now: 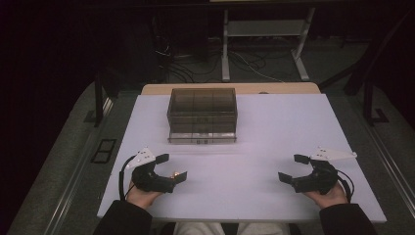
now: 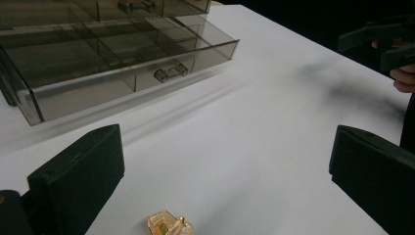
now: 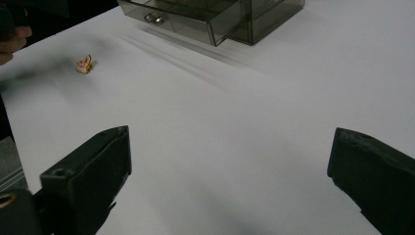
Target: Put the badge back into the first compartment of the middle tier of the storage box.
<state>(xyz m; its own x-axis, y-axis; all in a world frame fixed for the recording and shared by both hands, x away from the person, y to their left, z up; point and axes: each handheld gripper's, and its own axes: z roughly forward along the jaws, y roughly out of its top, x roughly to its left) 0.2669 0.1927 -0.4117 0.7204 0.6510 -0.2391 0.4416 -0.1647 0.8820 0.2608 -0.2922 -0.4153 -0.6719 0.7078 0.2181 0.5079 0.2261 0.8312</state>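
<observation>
Between our left tongs (image 1: 170, 167), close under their camera, lies a small gold trinket (image 2: 170, 225) on the white table (image 1: 254, 142). It sits inside the gap of the two jaws, nearer the one at the left of the left gripper view, and touches neither. Those jaws stand wide apart and hold nothing.

Our right tongs (image 1: 291, 169) are likewise spread wide and hold nothing; only bare table lies between their jaws. From them the trinket (image 3: 84, 64) shows far off across the table, just beside the left hand (image 3: 12, 43). In the high view the trinket (image 1: 173, 173) glints beside the near jaw of the left tongs.

Ahead of both tongs, well apart from them and about midway between them, stands a smoky clear drawer box (image 1: 202, 113). Its lowest drawer (image 2: 122, 66) is pulled out toward us, and we see its dividers and a small handle (image 2: 171, 72) on its front. We see nothing in the compartments in view. Our hands rest at the near edge of the table, one at each side, the tongs pointing inward toward each other.
</observation>
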